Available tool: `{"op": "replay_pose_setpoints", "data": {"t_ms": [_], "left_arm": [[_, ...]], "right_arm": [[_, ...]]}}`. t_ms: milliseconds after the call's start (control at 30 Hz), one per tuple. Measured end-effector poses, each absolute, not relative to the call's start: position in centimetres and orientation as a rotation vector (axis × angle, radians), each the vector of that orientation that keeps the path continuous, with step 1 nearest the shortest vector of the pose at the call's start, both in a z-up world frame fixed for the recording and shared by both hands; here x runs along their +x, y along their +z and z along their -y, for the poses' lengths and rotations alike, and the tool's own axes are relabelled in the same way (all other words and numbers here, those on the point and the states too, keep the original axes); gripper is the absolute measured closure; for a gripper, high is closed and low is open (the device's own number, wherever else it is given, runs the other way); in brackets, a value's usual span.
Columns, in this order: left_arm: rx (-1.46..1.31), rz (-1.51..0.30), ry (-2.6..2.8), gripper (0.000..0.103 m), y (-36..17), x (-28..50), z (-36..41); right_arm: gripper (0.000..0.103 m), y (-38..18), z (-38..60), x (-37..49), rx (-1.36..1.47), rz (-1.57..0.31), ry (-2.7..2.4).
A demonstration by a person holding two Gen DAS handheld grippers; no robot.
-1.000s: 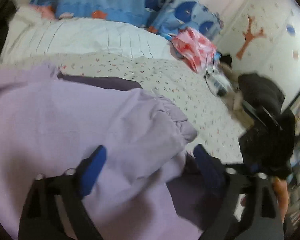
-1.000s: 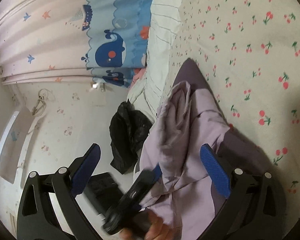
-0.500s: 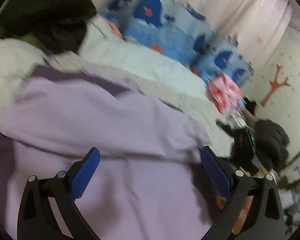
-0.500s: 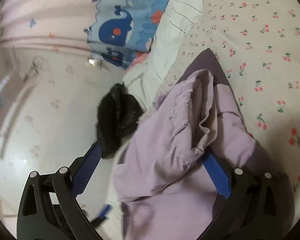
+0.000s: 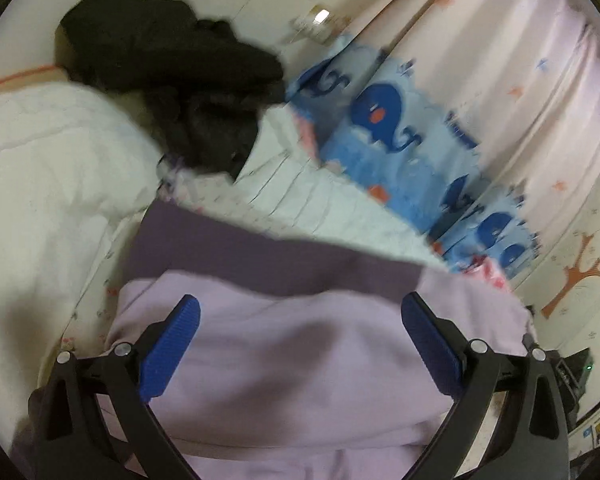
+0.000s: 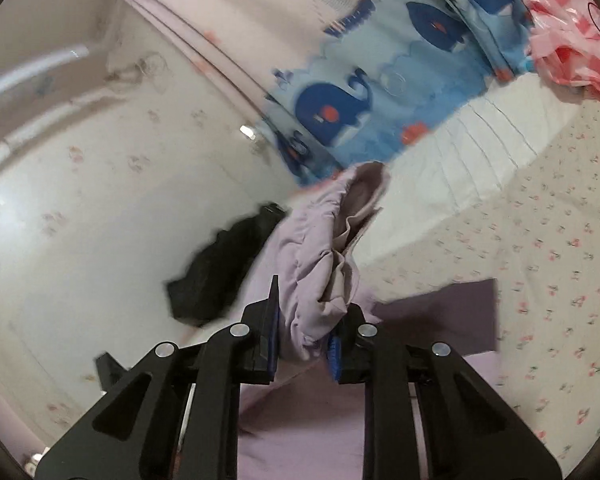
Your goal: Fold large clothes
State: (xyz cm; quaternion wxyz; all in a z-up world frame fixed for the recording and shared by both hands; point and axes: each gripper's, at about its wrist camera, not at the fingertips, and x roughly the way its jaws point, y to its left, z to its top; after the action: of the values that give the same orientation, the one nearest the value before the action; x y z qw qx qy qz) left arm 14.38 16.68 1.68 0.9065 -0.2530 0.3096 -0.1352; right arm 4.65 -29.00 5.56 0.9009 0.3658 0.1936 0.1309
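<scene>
Right gripper (image 6: pixel 302 338): its black arms and blue pads were drawn in close, pinching a bunched fold of the pale lilac garment with a darker purple panel (image 6: pixel 320 272); the fold rose above the jaws.
Left gripper (image 5: pixel 298 344): jaws spread wide, nothing between the blue pads (image 5: pixel 172 350); it hung over the lilac cloth (image 5: pixel 300 364).
Garment position: spread on the white bedsheet printed with small red cherries (image 6: pixel 548 240), its dark purple band (image 5: pixel 260 256) lying toward the white pleated bedding (image 5: pixel 320 208).
Black clothing heap (image 5: pixel 180 76): piled beyond the garment, beside the white quilt (image 5: pixel 52 152).
Blue whale-print curtain (image 6: pixel 360 92): hung behind the bed, with a pale pink star-print curtain (image 5: pixel 520 80) next to it.
Pink-and-red plastic bag (image 6: pixel 568 32): on the bedding by the curtain.
Writing or brands: none readable; both views were blurred.
</scene>
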Motion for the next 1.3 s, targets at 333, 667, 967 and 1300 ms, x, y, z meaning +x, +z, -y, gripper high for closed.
{"op": "replay_pose_setpoints", "data": {"t_ms": [333,667,967,1300], "left_arm": [[-0.334,-0.789,-0.226,0.007,-2.1,15.9,-13.8],[-0.471,-0.805,-0.161,0.007,-4.3,17.1,-18.3],[-0.388,-0.882,-0.192,0.007,-2.5,15.5,-18.6],[-0.386,-0.940,-0.246,0.007,0.5,-5.0,-29.4]], "right_arm": [[0.076,-5.9,31.0,5.3,0.942,-0.761,0.068],[0.042,3.9,24.7,5.7,0.527,-0.580,0.127],[0.042,2.0,25.2,5.4,0.589,-0.813,0.175],[0.006,-2.2,31.8,-15.1,0.686,-1.113,0.265]]}}
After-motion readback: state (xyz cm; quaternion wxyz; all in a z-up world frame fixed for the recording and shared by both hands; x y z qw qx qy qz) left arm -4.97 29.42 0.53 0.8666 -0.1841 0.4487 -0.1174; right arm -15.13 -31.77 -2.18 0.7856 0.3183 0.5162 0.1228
